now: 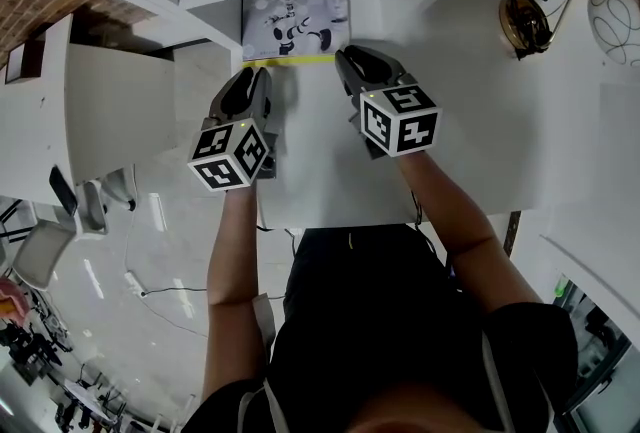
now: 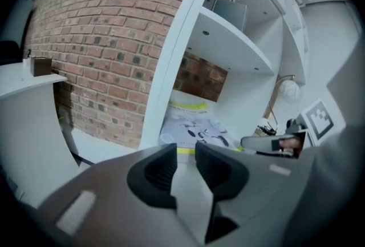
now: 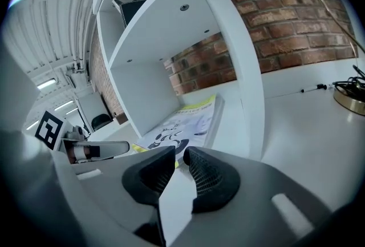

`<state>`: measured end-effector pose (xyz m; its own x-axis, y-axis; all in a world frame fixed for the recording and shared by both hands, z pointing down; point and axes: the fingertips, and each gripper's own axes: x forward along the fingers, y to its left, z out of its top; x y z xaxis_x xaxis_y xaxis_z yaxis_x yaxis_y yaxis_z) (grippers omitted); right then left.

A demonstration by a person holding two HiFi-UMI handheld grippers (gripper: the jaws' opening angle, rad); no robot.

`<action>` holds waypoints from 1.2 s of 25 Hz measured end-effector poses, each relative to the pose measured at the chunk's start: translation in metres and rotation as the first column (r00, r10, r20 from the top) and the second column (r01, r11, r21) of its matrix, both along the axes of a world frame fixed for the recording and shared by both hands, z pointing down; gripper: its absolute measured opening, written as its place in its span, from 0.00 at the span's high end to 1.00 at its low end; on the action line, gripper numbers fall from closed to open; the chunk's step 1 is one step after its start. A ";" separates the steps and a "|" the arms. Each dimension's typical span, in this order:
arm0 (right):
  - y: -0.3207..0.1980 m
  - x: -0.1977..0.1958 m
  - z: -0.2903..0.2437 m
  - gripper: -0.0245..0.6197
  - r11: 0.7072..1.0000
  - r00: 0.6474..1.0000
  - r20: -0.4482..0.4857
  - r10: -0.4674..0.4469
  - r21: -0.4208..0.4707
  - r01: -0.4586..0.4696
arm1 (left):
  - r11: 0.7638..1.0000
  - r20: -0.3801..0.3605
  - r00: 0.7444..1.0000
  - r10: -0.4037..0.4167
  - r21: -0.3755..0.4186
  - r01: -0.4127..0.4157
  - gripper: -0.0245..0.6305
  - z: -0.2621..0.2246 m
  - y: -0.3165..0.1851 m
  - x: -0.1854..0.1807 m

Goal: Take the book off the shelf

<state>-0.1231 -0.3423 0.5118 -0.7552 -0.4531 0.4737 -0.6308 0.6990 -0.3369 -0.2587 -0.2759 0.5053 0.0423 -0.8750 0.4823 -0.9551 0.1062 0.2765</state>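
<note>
My left claw (image 2: 186, 148) and right claw (image 3: 180, 152) are both empty, jaws slightly parted. Just beyond them, a thin book (image 1: 295, 21) lies flat in the shelf (image 3: 245, 80). It looks light, bendy and glossy, so I would pinch its near edge.

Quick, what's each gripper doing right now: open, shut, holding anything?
Left gripper: slightly open, nothing between its jaws.
Right gripper: slightly open, also empty; the book lies ahead, untouched.
</note>
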 end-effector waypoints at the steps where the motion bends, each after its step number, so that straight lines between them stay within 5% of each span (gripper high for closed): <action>1: -0.001 -0.001 0.001 0.84 1.000 1.000 0.000 0.001 -0.004 -0.001 | 1.000 -0.002 1.000 -0.004 -0.009 0.004 0.80 0.002 -0.001 -0.001; 14: -0.009 -0.007 0.010 0.67 0.998 0.999 0.001 0.037 -0.051 -0.037 | 0.999 0.004 0.999 -0.051 -0.020 0.051 0.64 0.009 -0.005 -0.015; 19: -0.007 -0.010 0.016 0.66 0.988 0.999 -0.003 0.037 -0.147 -0.037 | 0.998 -0.021 0.999 -0.047 -0.039 0.046 0.53 0.012 -0.012 -0.016; 30: -0.014 -0.016 0.022 0.61 0.949 0.999 -0.027 0.030 -0.313 -0.037 | 0.989 -0.085 0.996 0.017 -0.144 -0.029 0.54 0.015 -0.031 -0.015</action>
<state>-0.1394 -0.3559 0.5340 -0.7304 -0.3038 0.6118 -0.6612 0.5388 -0.5219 -0.2736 -0.3070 0.5207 0.1070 -0.7945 0.5978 -0.9320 0.1293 0.3386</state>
